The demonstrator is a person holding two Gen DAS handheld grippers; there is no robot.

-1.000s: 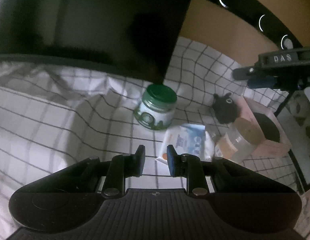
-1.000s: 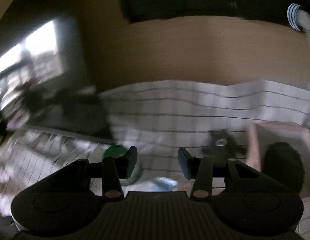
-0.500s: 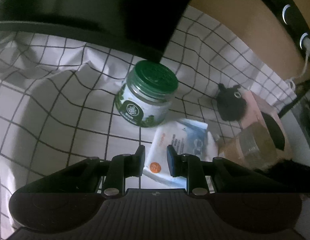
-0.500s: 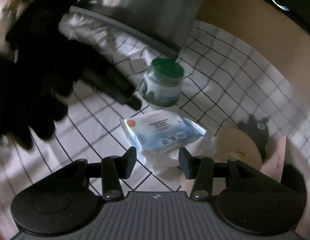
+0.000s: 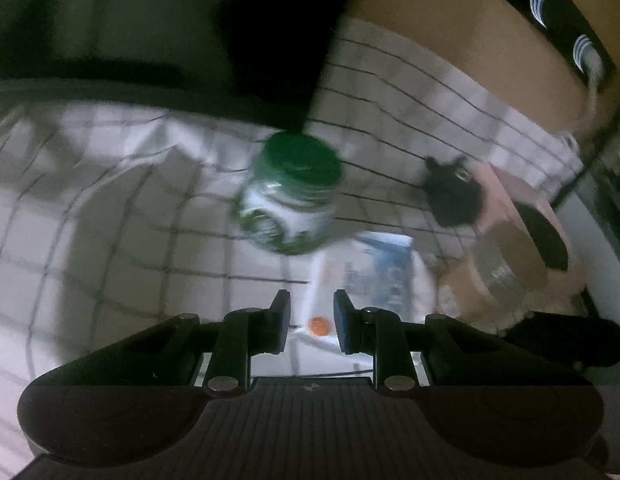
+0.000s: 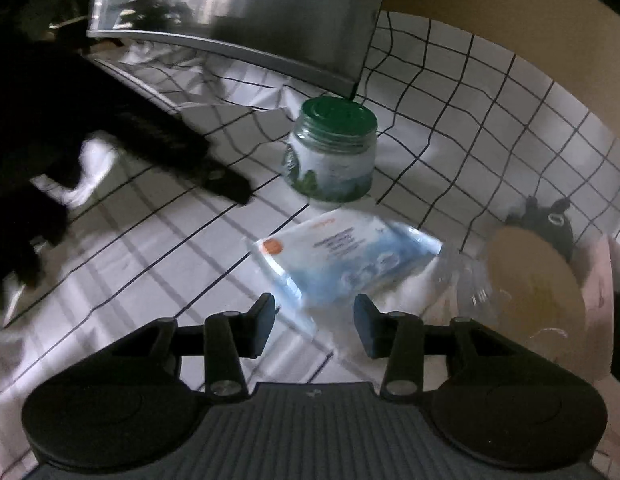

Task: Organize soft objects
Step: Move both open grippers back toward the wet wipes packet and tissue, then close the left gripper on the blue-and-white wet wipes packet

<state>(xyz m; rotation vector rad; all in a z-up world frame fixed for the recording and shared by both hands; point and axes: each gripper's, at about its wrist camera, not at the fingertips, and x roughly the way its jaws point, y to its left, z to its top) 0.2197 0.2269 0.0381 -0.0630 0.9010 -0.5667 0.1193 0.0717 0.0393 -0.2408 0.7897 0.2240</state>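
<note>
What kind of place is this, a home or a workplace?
Probably a home desk or table. A white checked cloth covers it, a dark monitor stands at the back, and household things lie on it: a green-lidded jar, a wipes packet, a black plush toy.

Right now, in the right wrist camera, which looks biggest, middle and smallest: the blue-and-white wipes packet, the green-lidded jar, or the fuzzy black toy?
1. Blue-and-white wipes packet, though it's nearest.
2. Green-lidded jar.
3. Fuzzy black toy, partly hidden.

A jar [image 6: 332,152] is standing behind a wipes packet [image 6: 342,258] on the counter [image 6: 157,240]; right of both, a plush toy [image 6: 548,220] is seemingly leaning against a box [image 6: 598,280].
</note>
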